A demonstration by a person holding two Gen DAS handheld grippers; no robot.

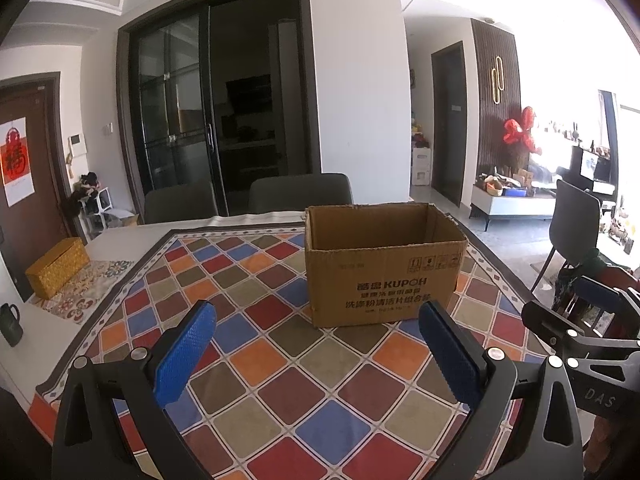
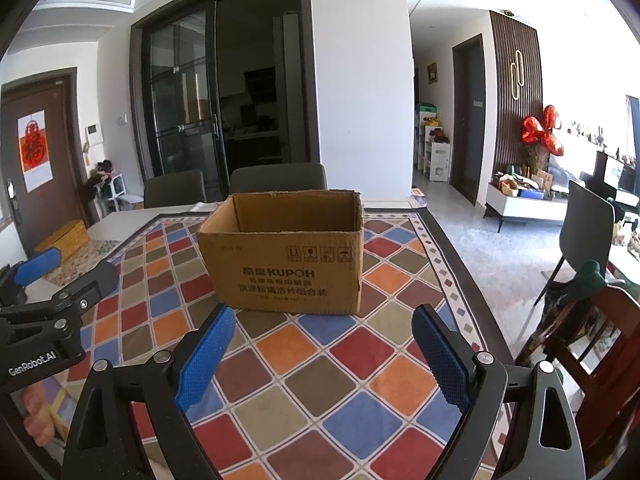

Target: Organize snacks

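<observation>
Bright daylight floods the dining room from the right, and the table (image 1: 120, 236) wears a cloth (image 1: 280, 360) of red, blue, orange and olive diamonds that covers most of its top. Standing upright on that cloth, toward the far edge, is the cardboard box (image 1: 384, 276), top open, printed front facing both cameras, its flaps not visible. What can be seen of its inside looks bare; the bottom is hidden by the front wall. No snacks show in either view.

Left gripper (image 1: 318, 346) hovers above the near part of the cloth, jaws spread wide with nothing between them, only the checkered pattern showing through the gap. Its blue pads (image 1: 186, 354) point at the box, well short of touching it. Right gripper (image 2: 324, 354) does the same just beside it, jaws released and empty, the box sitting straight ahead and apart from the fingertips. Each camera catches the other tool at its edge.

Over by the left edge of the table, off the checkered cloth, a yellow woven box (image 1: 58, 268) rests on a smaller patterned mat (image 1: 86, 292), and a dark mug (image 1: 10, 324) stands near the left front corner. Two grey chairs (image 1: 300, 192) are tucked in along the far edge. Behind them, dark sliding glass doors (image 1: 176, 120); a brown door with a red paper hanging (image 1: 14, 156) is at the far left.
</observation>
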